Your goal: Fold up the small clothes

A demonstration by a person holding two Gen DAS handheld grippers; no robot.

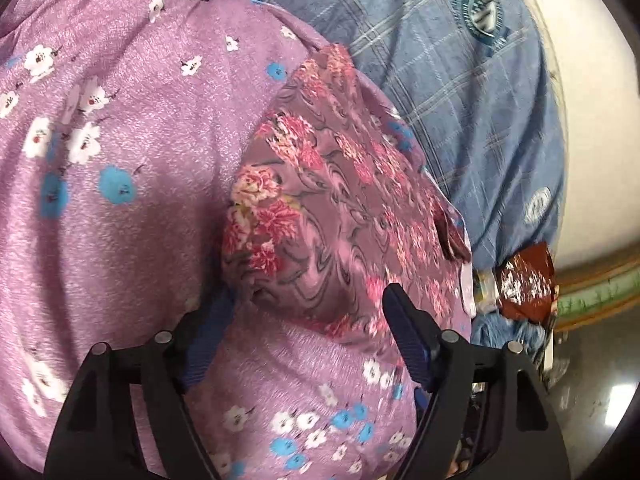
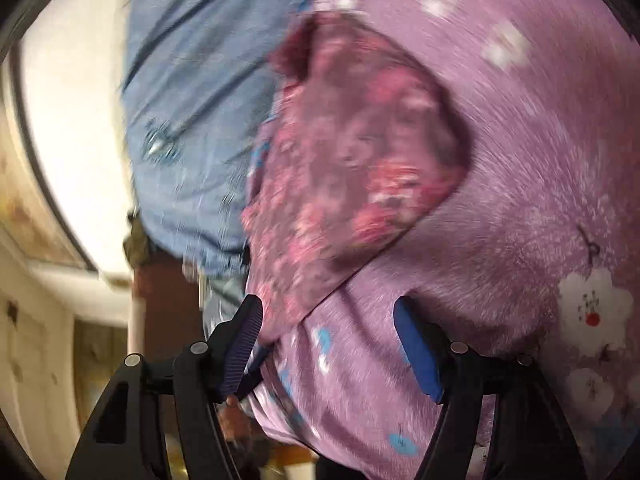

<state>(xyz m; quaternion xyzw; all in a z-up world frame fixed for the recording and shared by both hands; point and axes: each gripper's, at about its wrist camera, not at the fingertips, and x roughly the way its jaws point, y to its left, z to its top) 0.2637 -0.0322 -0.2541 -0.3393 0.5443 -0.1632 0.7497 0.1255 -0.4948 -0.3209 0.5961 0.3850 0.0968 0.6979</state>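
Lilac flowered sheet (image 1: 120,208) bears small pink floral garment (image 1: 336,208); blue checked cloth (image 1: 460,92) alongside.

Pretty blurry shot, but the right gripper (image 2: 328,320) has its jaws spread wide, hovering over a lilac cloth with white and blue flowers (image 2: 520,208). Lying on that lilac cloth, just beyond the fingertips, is a small mauve garment with pink floral print (image 2: 352,152). Left of the garment there's a blue checked bedsheet (image 2: 192,80), and beyond its left edge a white wall (image 2: 72,120).
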